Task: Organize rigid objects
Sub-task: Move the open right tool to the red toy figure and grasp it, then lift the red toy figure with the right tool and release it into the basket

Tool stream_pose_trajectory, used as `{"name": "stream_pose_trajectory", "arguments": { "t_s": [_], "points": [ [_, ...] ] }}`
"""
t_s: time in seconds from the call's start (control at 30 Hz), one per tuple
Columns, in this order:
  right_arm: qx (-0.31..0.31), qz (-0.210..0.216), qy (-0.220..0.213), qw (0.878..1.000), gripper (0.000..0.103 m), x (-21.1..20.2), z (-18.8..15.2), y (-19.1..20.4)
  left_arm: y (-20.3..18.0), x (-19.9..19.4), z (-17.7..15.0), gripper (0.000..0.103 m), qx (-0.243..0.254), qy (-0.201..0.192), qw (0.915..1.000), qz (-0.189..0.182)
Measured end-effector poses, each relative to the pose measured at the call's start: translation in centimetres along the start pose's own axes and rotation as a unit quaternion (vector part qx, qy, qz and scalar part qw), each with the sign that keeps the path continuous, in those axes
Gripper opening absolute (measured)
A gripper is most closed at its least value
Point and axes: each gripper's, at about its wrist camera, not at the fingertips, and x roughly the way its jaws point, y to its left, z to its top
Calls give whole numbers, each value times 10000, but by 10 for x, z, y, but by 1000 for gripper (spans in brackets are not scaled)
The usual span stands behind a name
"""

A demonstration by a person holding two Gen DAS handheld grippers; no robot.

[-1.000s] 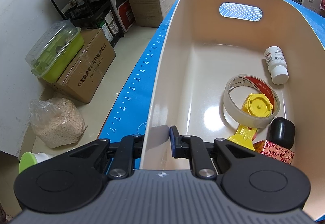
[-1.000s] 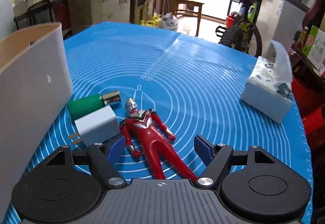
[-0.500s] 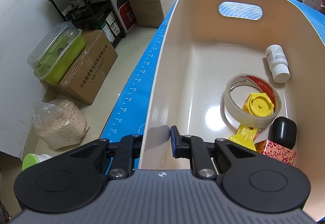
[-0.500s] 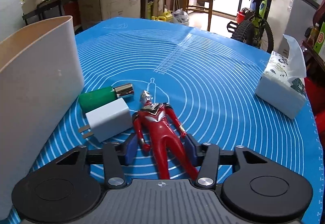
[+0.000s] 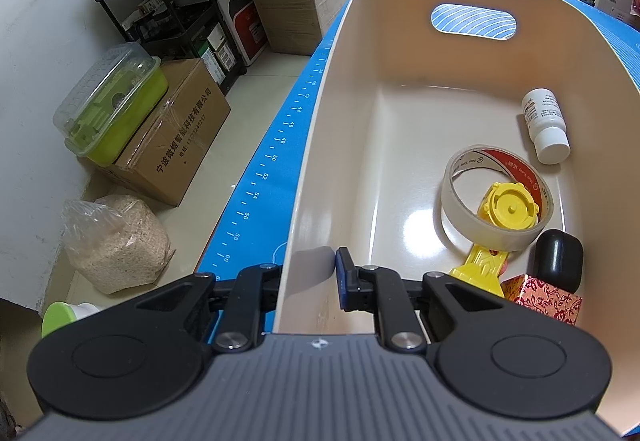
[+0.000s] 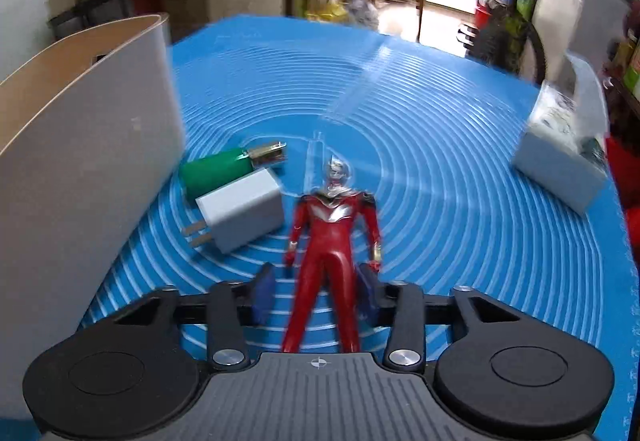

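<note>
i'm clamping the bin [image 5: 320, 145] wall with my left tool [image 5: 308, 277]. my right tool [image 6: 316, 293] has just been reopening, pads straddling the figure [image 6: 328, 241] lying on the desk [image 6: 440, 201], apparently not pressing.

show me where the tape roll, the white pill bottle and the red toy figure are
Tape roll [image 5: 460, 183]: left wrist view, on its pale outer band, left side.
White pill bottle [image 5: 545, 115]: left wrist view, on its labelled body.
Red toy figure [image 6: 330, 229]: right wrist view, on its torso.
</note>
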Motion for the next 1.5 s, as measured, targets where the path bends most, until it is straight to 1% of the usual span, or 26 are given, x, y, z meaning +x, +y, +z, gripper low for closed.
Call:
{"name": "stream_pose_trajectory", "arguments": {
  "t_s": [0.03, 0.07, 0.17, 0.23, 0.4, 0.5, 0.63, 0.73, 0.87, 1.03, 1.17, 1.27, 1.4, 1.5],
  "points": [
    [-115, -73, -76, 9999, 61, -1, -1, 4, 1, 0, 0, 20, 0, 2, 10000, -1],
    [-147, -83, -93, 9998, 57, -1, -1, 5, 1, 0, 1, 20, -5, 4, 10000, -4],
    [30, 49, -111, 9999, 48, -2, -1, 3, 0, 0, 1, 20, 0, 1, 10000, 2],
    [24, 54, -114, 9999, 42, -3, -1, 5, 0, 0, 1, 20, -2, 3, 10000, 2],
    [232, 43, -32, 9997, 41, -5, 0, 0, 1, 0, 2, 20, -4, 4, 10000, 1],
    [329, -48, -102, 9994, 41, -11, 1, -1, 1, 0, 2, 20, -18, 7, 10000, -8],
    [611, -139, -217, 9978, 41, -24, 5, -6, 2, 0, 2, 20, -23, 7, 10000, -12],
    [726, -170, -425, 9963, 41, -40, 10, -8, 1, 0, 2, 20, -25, 8, 10000, -14],
    [880, -58, -908, 9920, 41, -70, 25, -5, 2, 0, 2, 20, -29, 9, 10000, -15],
    [871, 178, -1485, 9849, 41, -108, 39, 19, 1, -1, 2, 19, -18, -1, 10000, 4],
    [811, 545, -1696, 9807, 41, -126, 47, 44, 2, -1, 2, 19, -40, 8, 10000, -6],
    [655, 723, -1721, 9802, 41, -129, 52, 66, 2, -1, 2, 19, -25, -1, 10000, -8],
    [489, 916, -1616, 9814, 41, -124, 55, 91, 1, -1, 2, 19, -21, 10, 10000, -3],
    [278, 982, -1516, 9832, 41, -118, 55, 110, 2, -1, 2, 19, -16, 1, 10000, -14]
  ]
}}
